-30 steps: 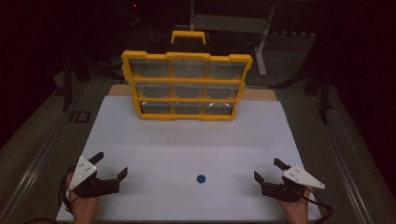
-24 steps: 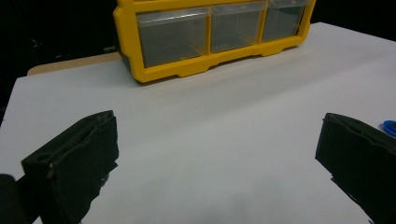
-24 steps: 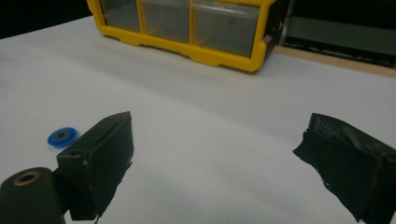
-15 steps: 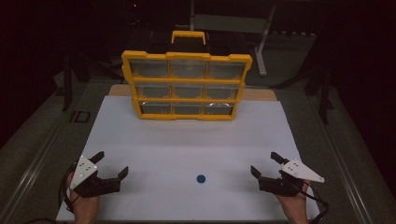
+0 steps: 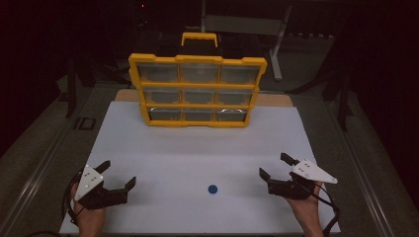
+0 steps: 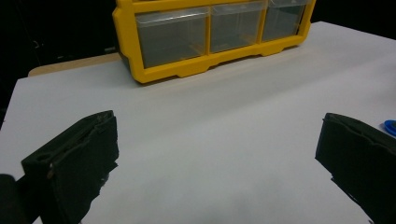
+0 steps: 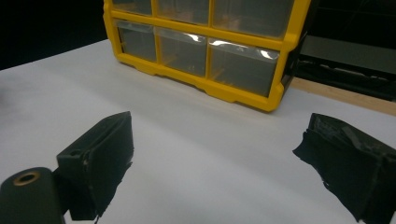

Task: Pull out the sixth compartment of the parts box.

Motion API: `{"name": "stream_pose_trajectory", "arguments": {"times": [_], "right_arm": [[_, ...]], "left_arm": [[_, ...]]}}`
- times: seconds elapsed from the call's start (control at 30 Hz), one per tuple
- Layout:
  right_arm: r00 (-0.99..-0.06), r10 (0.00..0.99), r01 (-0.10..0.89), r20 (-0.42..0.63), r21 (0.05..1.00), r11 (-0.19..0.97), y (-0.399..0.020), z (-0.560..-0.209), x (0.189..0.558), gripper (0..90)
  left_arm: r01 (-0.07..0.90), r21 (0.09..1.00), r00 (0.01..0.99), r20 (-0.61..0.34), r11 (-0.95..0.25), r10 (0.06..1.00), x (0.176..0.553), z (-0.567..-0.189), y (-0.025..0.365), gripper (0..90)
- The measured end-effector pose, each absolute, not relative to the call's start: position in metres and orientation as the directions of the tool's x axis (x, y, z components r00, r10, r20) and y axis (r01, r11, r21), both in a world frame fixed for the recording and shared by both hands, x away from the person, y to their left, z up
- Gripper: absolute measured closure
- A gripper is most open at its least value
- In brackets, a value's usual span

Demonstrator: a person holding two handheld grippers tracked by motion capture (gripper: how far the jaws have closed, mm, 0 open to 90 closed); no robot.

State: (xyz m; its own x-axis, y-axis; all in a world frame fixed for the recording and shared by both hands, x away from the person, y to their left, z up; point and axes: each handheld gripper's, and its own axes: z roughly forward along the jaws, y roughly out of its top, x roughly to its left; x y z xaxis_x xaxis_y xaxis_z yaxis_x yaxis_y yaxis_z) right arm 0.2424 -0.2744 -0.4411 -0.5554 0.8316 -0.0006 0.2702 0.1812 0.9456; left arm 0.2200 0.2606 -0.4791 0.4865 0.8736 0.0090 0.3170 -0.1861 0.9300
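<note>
- High view: a yellow drawer organiser (image 5: 197, 91) stands upright at the far middle of the white bench (image 5: 197, 143), with a yellow handle on top and three rows of three clear drawers facing the person.
- A small blue disc (image 5: 213, 188) lies flat on the bench, well in front of the organiser and slightly to its right, touching nothing.
- The left gripper (image 5: 118, 180) sits far in front of the organiser, off toward its left corner, near the bench's near edge; a hand (image 5: 89, 217) holds it from below, and its jaws stand wide apart with nothing between them.
- The right gripper (image 5: 276, 165) sits far in front of the organiser, off toward its right corner; its jaws are likewise spread wide and hold nothing.
- The blue disc lies between the two grippers, nearer the right one, apart from both.
- Left gripper view: both black jaws frame bare white bench, the organiser's bottom drawer row (image 6: 210, 32) lies ahead, and the blue disc (image 6: 390, 127) peeks in at the right edge beside one jaw.
- Right gripper view: the spread jaws frame bare bench, with the organiser (image 7: 205, 51) ahead; light glints on its lower drawers.
</note>
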Motion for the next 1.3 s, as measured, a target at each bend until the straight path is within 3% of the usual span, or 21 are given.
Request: {"name": "stream_pose_trajectory", "arguments": {"times": [1.3], "right_arm": [[-0.582, 0.813, 0.251, -0.018, 0.947, 0.200, -0.245, -0.422, 0.278, 8.6]], "left_arm": [[0.317, 0.930, 0.480, 0.012, -0.186, 0.877, 0.219, -0.480, 0.259, 0.0]]}}
